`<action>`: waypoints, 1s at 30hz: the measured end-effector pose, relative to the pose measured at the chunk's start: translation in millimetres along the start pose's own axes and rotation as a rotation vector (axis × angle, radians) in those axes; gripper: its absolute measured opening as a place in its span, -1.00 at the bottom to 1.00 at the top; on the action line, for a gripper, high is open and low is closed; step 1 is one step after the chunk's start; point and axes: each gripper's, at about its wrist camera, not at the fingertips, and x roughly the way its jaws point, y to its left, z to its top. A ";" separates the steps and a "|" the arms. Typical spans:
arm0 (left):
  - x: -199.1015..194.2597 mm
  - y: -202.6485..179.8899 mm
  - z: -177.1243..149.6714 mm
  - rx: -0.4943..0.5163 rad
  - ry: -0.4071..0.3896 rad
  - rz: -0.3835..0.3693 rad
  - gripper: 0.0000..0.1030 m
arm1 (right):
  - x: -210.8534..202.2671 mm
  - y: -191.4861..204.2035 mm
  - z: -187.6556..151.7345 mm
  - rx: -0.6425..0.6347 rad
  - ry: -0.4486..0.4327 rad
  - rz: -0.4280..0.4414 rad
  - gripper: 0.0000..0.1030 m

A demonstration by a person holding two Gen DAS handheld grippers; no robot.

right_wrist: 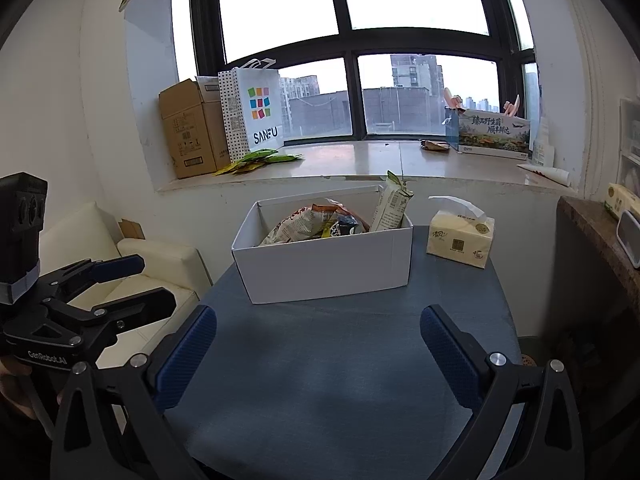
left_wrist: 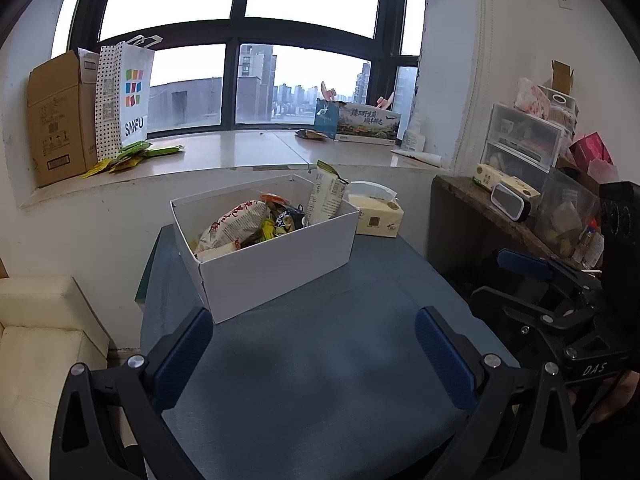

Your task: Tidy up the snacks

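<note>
Both grippers, left gripper [left_wrist: 314,354] & right gripper [right_wrist: 318,354], hang spread & empty above the blue table [right_wrist: 340,360], prob. since the snacks [right_wrist: 316,222] already sit in the white box [right_wrist: 324,268] w/ 1 tall packet [right_wrist: 390,208] propped inside its corner.

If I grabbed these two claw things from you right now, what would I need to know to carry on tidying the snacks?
Left gripper: open, empty, hovering over the blue table.
Right gripper: open, empty, also over the table, short of the box.
White box: on the table, already holding several snack packets; a tall pale packet stands upright at its right end.
Tissue pack: right of the box, not a snack.
Left to do, probably: green and yellow packets lie loose on the windowsill beside the SANFU bag, and a brown packet lies by the printed box.
</note>
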 end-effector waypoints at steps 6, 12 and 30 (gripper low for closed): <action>0.2 -1.2 0.1 0.000 0.001 -0.004 1.00 | 0.3 1.0 -0.7 0.001 0.002 0.001 1.00; 0.7 -0.9 -0.9 -0.001 0.004 -0.005 1.00 | -0.1 1.5 -1.4 0.004 0.003 -0.001 1.00; 0.5 1.9 -3.0 -0.011 0.005 -0.003 1.00 | -0.6 2.9 -2.5 0.001 0.005 -0.002 1.00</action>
